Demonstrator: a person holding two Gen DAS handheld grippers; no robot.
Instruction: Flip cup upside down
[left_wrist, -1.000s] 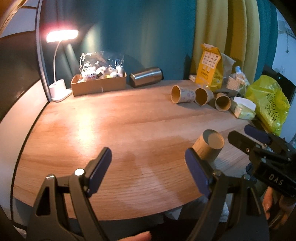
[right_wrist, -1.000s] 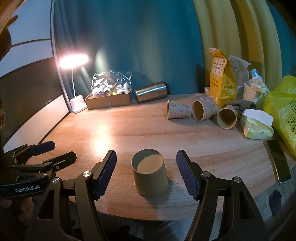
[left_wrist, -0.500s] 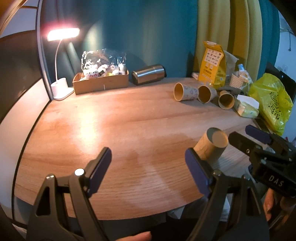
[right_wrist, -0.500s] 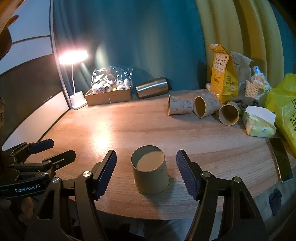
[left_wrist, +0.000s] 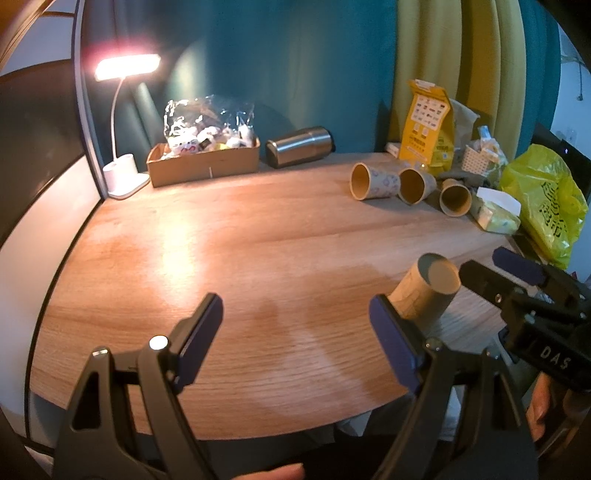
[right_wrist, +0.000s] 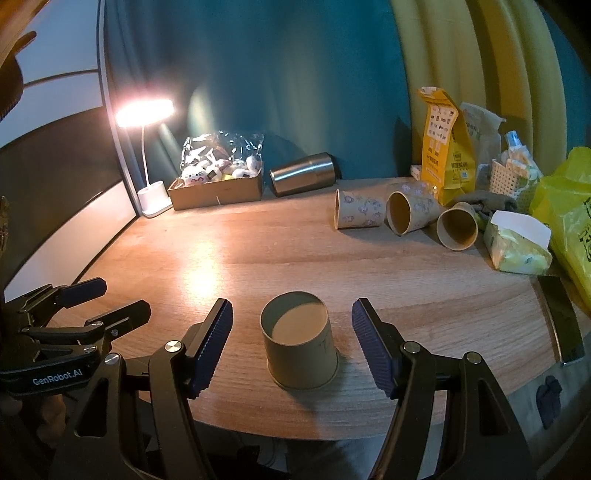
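A tan paper cup (right_wrist: 300, 341) stands upside down, base up, near the front edge of the wooden table (right_wrist: 258, 251). My right gripper (right_wrist: 291, 345) is open, its jaws on either side of the cup and not touching it. The cup also shows in the left wrist view (left_wrist: 428, 290), at the right. My left gripper (left_wrist: 295, 341) is open and empty over bare table left of the cup. The right gripper (left_wrist: 517, 273) shows there behind the cup, and the left gripper (right_wrist: 92, 302) shows at the right wrist view's left edge.
Three paper cups (right_wrist: 406, 212) lie on their sides at the back right. A steel tumbler (right_wrist: 303, 179) lies by a cardboard box (right_wrist: 216, 188) and a lit lamp (right_wrist: 147, 110) at the back. Bags and a tissue pack (right_wrist: 517, 243) crowd the right side.
Both views have drawn back and up slightly, so the cup and table sit a little lower. Both grippers stay open and the cup has not moved.
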